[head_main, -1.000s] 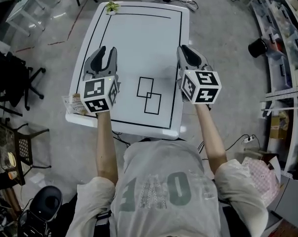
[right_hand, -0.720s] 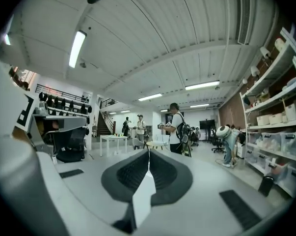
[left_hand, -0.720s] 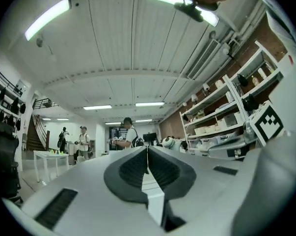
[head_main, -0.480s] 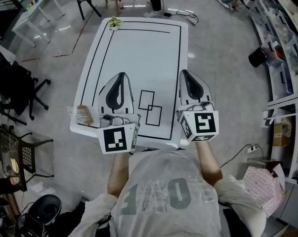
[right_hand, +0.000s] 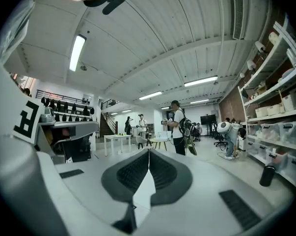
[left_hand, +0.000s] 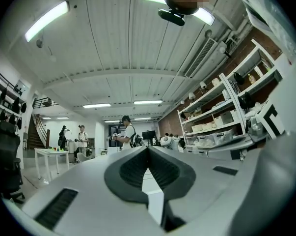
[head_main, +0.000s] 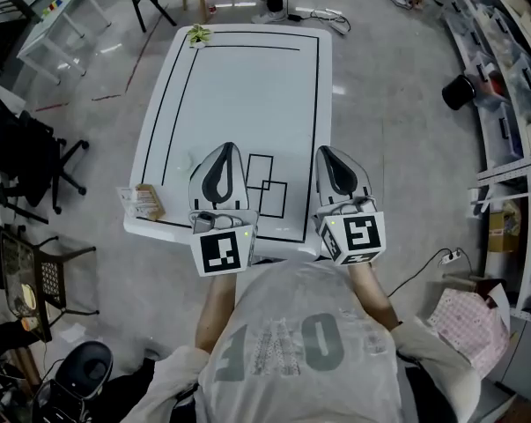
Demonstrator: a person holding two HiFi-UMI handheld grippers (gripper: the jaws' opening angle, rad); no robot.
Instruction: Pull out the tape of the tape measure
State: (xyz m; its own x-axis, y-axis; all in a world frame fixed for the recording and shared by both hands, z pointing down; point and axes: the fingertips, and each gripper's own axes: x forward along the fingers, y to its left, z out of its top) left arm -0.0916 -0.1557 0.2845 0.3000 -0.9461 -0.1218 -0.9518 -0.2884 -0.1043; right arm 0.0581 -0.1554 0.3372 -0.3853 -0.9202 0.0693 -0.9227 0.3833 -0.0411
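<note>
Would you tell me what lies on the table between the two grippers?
Only two overlapping black-outlined rectangles marked on the white table, seen in the head view.

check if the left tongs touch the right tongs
Apart: the head view shows table between the left tongs and the right tongs.

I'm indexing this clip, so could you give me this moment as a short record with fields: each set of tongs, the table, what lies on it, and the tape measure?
left tongs: shut, nothing between them, above the table's near edge
right tongs: shut, empty, above the near right edge
table: white, with a black border line
squares: two overlapping black outlines between the two sets of tongs
plant: small, at the far left corner
packet: at the near left edge
tape measure: not visible in any view
task: not begun
</note>
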